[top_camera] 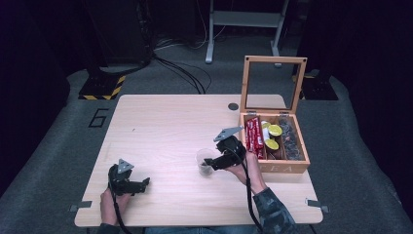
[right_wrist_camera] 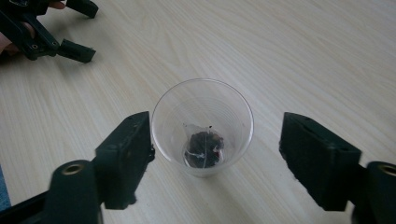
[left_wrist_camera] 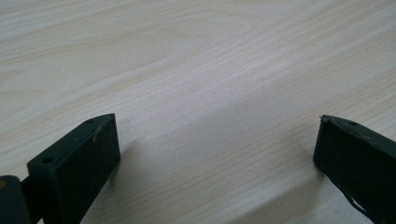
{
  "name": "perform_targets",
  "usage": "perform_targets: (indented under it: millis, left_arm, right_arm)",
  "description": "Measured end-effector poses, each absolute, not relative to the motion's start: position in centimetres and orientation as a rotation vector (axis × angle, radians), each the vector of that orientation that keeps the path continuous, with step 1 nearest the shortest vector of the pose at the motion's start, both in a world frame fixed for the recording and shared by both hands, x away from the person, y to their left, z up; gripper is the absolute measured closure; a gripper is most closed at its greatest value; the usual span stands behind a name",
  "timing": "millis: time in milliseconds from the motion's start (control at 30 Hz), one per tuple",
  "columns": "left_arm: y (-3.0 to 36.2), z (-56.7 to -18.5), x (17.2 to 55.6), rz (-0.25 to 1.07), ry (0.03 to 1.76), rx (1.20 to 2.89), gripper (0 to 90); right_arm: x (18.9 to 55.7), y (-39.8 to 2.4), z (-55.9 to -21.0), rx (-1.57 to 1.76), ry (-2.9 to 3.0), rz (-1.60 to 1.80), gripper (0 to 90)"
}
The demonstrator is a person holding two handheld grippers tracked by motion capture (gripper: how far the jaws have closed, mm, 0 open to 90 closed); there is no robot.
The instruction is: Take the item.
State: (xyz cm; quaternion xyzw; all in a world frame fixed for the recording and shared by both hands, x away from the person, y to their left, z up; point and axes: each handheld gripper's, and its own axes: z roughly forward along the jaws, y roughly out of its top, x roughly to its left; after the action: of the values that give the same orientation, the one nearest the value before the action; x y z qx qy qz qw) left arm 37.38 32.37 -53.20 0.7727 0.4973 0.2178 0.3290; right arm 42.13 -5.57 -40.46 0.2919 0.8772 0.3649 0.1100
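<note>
I judge the bagging done: a tea bag point(right_wrist_camera: 204, 148) lies in the cup point(right_wrist_camera: 202, 126) on the counter point(top_camera: 160, 126), my right claw point(right_wrist_camera: 215, 158) gapes around it, left claw point(left_wrist_camera: 215, 154) idles apart, box point(top_camera: 275, 141) still open.

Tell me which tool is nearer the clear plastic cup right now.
Right. The right tool sits open with its jaws either side of the clear plastic cup. The left tool rests open on the table, well off toward the person's left.
</note>
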Motion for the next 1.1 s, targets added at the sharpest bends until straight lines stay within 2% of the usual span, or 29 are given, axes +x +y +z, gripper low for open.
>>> perform_targets:
  millis: [100,500,1100]
  left_arm:
    - [32.4,-53.2,37.4,0.570,1.301,2.022,0.1]
    - [32.4,-53.2,37.4,0.570,1.301,2.023,0.1]
    - [32.4,-53.2,37.4,0.570,1.301,2.023,0.2]
  right_arm:
    - [41.5,-6.1,-40.6,0.861,2.561,1.084,15.0]
    - [38.6,-8.6,-42.0,0.851,2.487,1.146,5.9]
    - [35.2,-11.1,-48.8,0.909,2.518,1.131,2.5]
